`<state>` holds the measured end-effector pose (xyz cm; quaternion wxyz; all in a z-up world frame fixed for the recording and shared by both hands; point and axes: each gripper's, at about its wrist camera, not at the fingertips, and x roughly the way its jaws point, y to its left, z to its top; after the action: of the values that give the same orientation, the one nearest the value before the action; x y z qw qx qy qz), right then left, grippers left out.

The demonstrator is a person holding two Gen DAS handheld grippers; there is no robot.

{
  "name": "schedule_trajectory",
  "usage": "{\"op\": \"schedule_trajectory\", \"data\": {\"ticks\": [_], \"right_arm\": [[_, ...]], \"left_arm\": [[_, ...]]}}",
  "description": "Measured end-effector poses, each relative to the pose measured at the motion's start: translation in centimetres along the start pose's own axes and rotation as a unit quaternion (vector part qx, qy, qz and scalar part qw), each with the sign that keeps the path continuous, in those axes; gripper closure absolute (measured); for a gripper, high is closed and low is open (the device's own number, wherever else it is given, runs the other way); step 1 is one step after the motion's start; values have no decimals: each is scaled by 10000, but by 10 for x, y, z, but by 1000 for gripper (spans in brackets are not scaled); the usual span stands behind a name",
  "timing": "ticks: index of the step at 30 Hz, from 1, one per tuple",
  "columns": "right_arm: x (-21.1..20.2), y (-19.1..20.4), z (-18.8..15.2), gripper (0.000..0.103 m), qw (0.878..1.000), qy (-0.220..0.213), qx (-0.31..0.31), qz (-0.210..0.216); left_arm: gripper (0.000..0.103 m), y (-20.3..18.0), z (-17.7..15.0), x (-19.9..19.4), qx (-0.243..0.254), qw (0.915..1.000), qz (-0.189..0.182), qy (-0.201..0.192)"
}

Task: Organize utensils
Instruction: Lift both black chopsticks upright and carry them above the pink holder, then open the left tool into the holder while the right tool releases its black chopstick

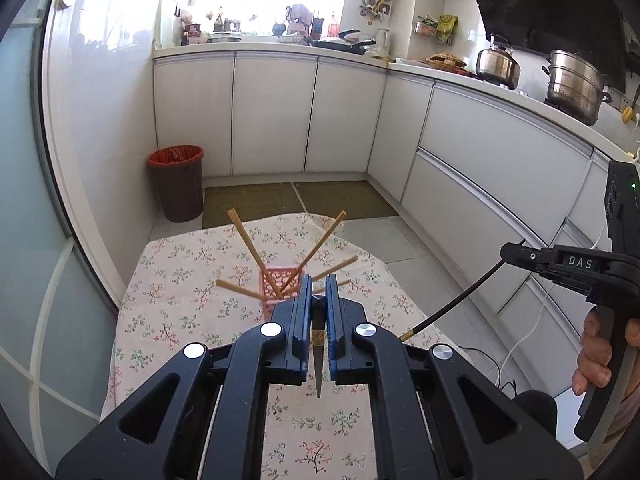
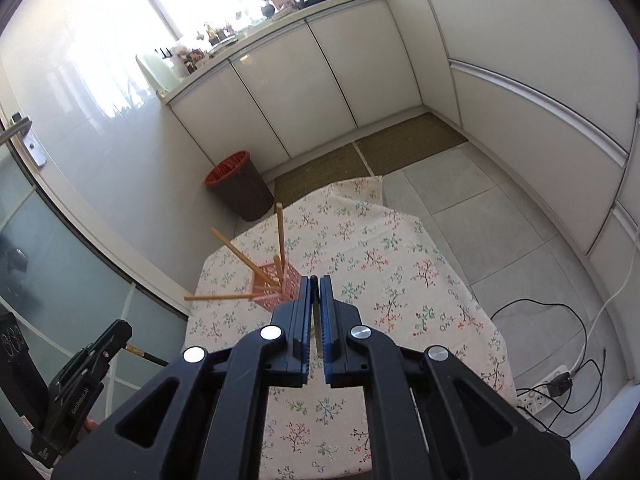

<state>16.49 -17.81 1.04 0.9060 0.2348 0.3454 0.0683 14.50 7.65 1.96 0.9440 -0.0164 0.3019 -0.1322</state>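
left claw clamped on a black chopstick, tip down for the drop | right claw pinching a second one | pink holder on the counter ahead, wooden chopsticks fanned inside

Pink basket stands mid-table; wooden chopsticks fan out on all sides, blocking straight descent. Cloth right of the basket lies open. Brown bin stands beyond the far-left corner.

A dark brown plastic bin with a red liner stands against the white lower cabinets, steel pots above them.
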Motion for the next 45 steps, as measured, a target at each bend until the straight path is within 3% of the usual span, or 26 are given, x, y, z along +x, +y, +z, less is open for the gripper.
{"op": "schedule_trajectory", "data": {"ticks": [6,12,20,29,32,33,41,45], "right_arm": [[-25,28,48,98,9982,-507,-219,219],[-22,61,82,98,9956,-733,-465,349],[36,93,92,98,9956,-477,-696,399],[111,103,84,98,9966,-66,-764,293],[126,104,81,98,9963,-6,-829,206],[129,105,80,98,9962,7,-853,182],[159,120,72,98,9946,81,-1036,16],[178,128,64,98,9933,161,-1140,-76]], "left_arm": [[97,8,39,6,-134,9996,114,-220],[97,14,65,26,-174,9988,251,-390],[97,42,79,78,-536,9968,498,-324],[93,63,58,132,-718,9960,534,-10],[74,70,52,127,-895,9946,504,-130],[72,73,51,121,-972,9938,493,-227],[68,92,52,86,-1427,9866,444,-648],[67,96,44,83,-1399,9863,521,-698]]}}
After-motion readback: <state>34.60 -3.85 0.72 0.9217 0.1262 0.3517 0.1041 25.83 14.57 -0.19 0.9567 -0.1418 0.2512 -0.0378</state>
